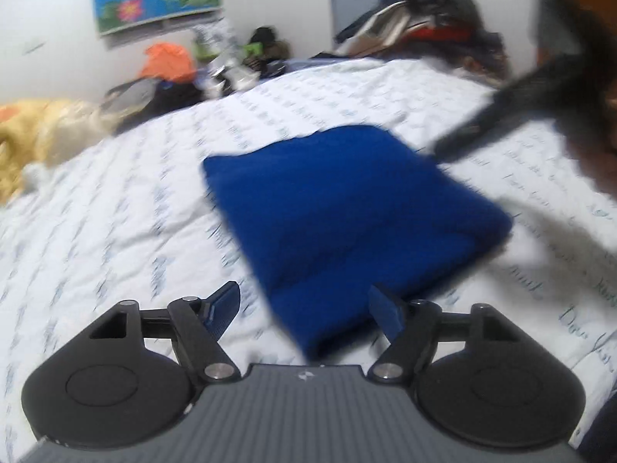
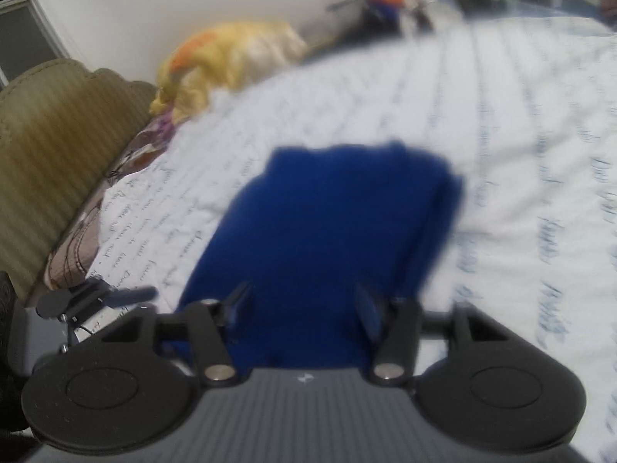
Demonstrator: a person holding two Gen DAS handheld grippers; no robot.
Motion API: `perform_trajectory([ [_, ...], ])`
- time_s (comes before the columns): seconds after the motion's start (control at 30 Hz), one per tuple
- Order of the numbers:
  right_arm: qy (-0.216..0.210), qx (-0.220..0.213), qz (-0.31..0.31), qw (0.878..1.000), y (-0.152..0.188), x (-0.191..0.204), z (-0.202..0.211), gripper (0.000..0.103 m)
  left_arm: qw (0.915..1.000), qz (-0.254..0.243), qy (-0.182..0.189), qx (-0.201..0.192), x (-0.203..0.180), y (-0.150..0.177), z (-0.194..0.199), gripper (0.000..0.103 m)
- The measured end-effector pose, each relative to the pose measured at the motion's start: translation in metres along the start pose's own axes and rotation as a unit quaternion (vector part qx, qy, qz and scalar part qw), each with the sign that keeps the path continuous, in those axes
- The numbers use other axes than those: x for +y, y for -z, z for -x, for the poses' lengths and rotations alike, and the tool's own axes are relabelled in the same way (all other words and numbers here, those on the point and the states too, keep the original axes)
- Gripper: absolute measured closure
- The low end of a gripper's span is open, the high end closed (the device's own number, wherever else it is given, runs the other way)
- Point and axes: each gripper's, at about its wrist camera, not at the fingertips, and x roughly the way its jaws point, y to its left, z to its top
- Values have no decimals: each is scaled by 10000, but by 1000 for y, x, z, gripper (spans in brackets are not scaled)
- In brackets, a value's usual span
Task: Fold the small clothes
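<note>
A deep blue knit garment, folded into a thick soft rectangle (image 1: pixel 347 216), lay flat near the middle of the white quilted bedspread printed with rows of blue cursive script (image 1: pixel 115 200), and neither claw had hold of it. The left gripper (image 1: pixel 308 314) hung above the near corner of the cloth with its blue-padded fingers (image 1: pixel 223 306) spread apart and nothing between them; the right gripper (image 2: pixel 302 310) likewise stood with its jaws parted over the near edge of the blue garment (image 2: pixel 331 231), the cloth showing under the gap but not pinched by the pads, so far as the blur allowed one to judge. In the left wrist view the dark body of the other tool reached in from the right edge, near the far corner of the garment. The step in hand looked to be the close of a fold, with the piece lying as a doubled bundle; whether another fold was wanted could not be told. A next move would probably call for either gripping one edge with both claws to halve it again, or lifting the bundle aside, taking the layers together so that they did not slide apart. As for writing, the script on the bedspread was too smeared to read, and no brand or label could be made out on the garment or grippers.
</note>
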Motion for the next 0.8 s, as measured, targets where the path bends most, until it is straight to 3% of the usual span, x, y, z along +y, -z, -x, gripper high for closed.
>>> perform_trajectory([
  [0.1, 43, 279, -261, 9993, 16, -13, 1, 40, 9995, 91, -66, 281, -1, 12, -10, 41],
  [0.17, 151, 435, -298, 9985, 24, -15, -8, 42, 9999, 60, -62, 132, -4, 14, -8, 48],
  [0.2, 212, 530, -262, 9980, 27, -14, -15, 44, 10000, 21, -41, 88, -5, 13, -8, 58],
  [0.23, 286, 624, -173, 9975, 31, -12, -22, 51, 10000, -1, -64, 47, -4, 12, -9, 74],
  [0.33, 404, 478, 58, 9980, 35, -11, -22, 61, 9999, 82, -143, 18, 4, 10, 0, 87],
  [0.47, 399, 422, 65, 9983, 38, -16, -20, 64, 9999, -3, 92, 63, 11, 5, 13, 82],
  [0.5, 415, 398, 109, 9983, 40, -14, -19, 63, 9999, -78, 41, 67, 3, 8, 16, 73],
  [0.53, 428, 383, 131, 9983, 40, -13, -19, 63, 9998, -163, -49, 73, -1, 10, 17, 50],
  [0.6, 456, 384, 125, 9981, 40, -12, -19, 62, 9996, -262, -132, 61, -6, 13, 14, 36],
  [0.77, 408, 428, 88, 9982, 37, -16, -20, 62, 9994, -218, -207, 150, -9, 12, -1, 46],
  [0.8, 398, 429, 78, 9983, 37, -16, -19, 62, 9994, -151, -249, 165, -7, 11, -7, 57],
])
